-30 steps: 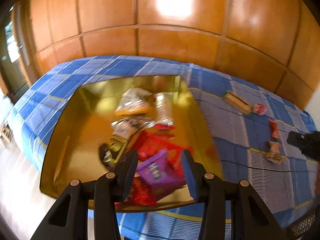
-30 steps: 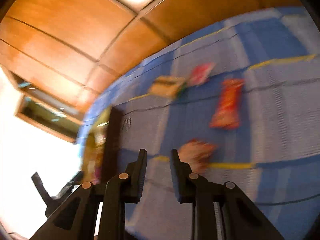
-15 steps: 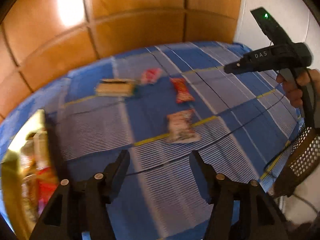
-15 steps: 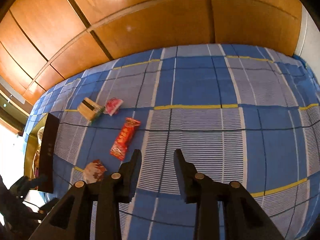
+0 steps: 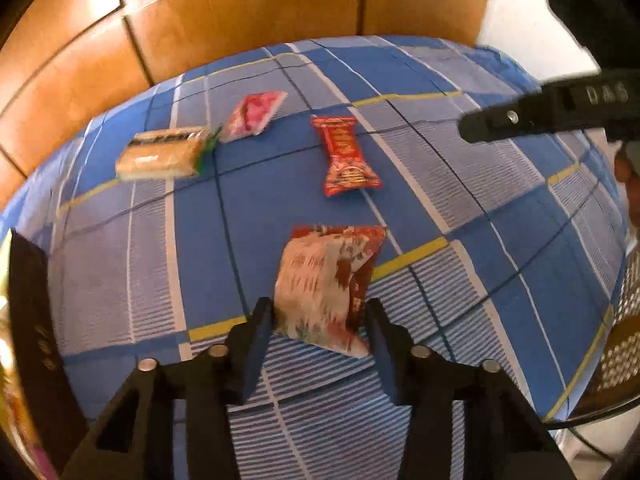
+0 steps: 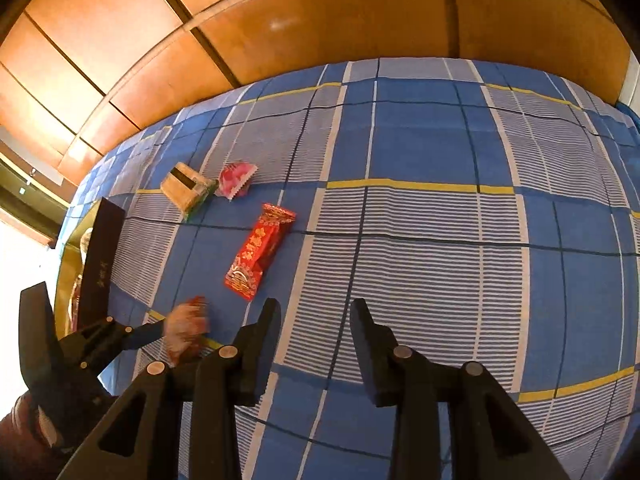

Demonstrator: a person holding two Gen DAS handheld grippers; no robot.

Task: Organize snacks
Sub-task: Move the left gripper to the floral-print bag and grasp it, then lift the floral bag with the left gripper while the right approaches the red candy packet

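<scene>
My left gripper [image 5: 318,326] is open, its fingers on either side of the near end of a white-and-red snack packet [image 5: 326,286] lying on the blue plaid cloth; this packet also shows in the right wrist view [image 6: 185,326]. Beyond it lie a red wrapped bar [image 5: 345,155], a pink packet [image 5: 253,116] and a tan cracker pack [image 5: 162,155]. My right gripper [image 6: 314,320] is open and empty above the cloth, right of the red bar [image 6: 258,255]. The gold tray [image 6: 66,276] with snacks is at the far left.
A wooden panel wall [image 6: 320,20] runs behind the bed. The tray's dark side wall [image 5: 34,320] stands at the left edge. A black mesh basket [image 5: 622,344] sits off the right edge of the cloth. The right gripper body [image 5: 560,110] reaches in from the upper right.
My left gripper swung away from the gold tray to the loose snacks and closed in on the white-and-red packet, which now sits between its fingers. The right gripper turned right and steadied.
</scene>
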